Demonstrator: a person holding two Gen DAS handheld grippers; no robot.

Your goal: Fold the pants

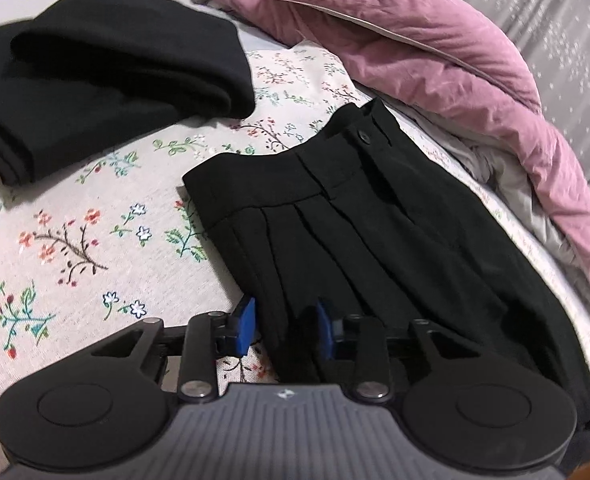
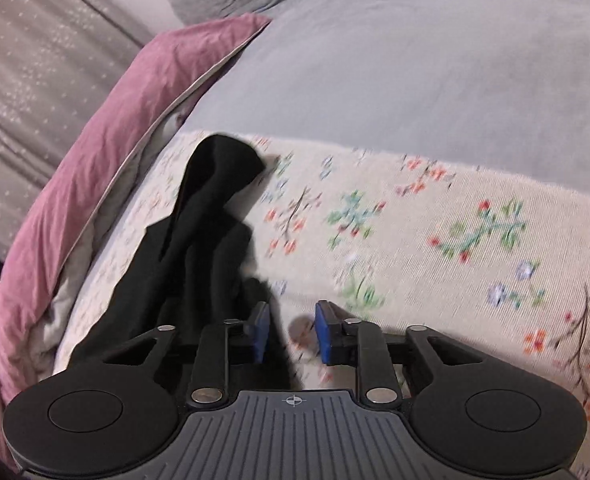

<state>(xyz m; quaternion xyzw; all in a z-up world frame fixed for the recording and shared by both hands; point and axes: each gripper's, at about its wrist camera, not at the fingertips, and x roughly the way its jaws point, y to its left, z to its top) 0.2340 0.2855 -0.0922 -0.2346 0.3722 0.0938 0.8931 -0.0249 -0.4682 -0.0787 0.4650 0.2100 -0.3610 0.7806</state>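
Black pleated pants [image 1: 375, 240] lie on the floral bedsheet [image 1: 75, 240], with their buttoned waistband [image 1: 363, 136] at the far end. My left gripper [image 1: 285, 328] straddles the near left edge of the pants. Black cloth fills most of the gap between its blue pads [image 1: 247, 326], which still stand apart. In the right wrist view a crumpled pant leg [image 2: 199, 248] runs away to the upper left. My right gripper [image 2: 293, 332] sits at the leg's near edge. Cloth lies against its left pad and bare sheet shows beside the right pad [image 2: 323, 334], so the grip is not closed.
A folded black garment [image 1: 95, 92] rests on the sheet at the far left. A pink duvet [image 1: 415, 40] is heaped along the far side of the bed, beside the pants. A grey blanket [image 2: 375, 60] covers the bed beyond the floral sheet [image 2: 415, 240].
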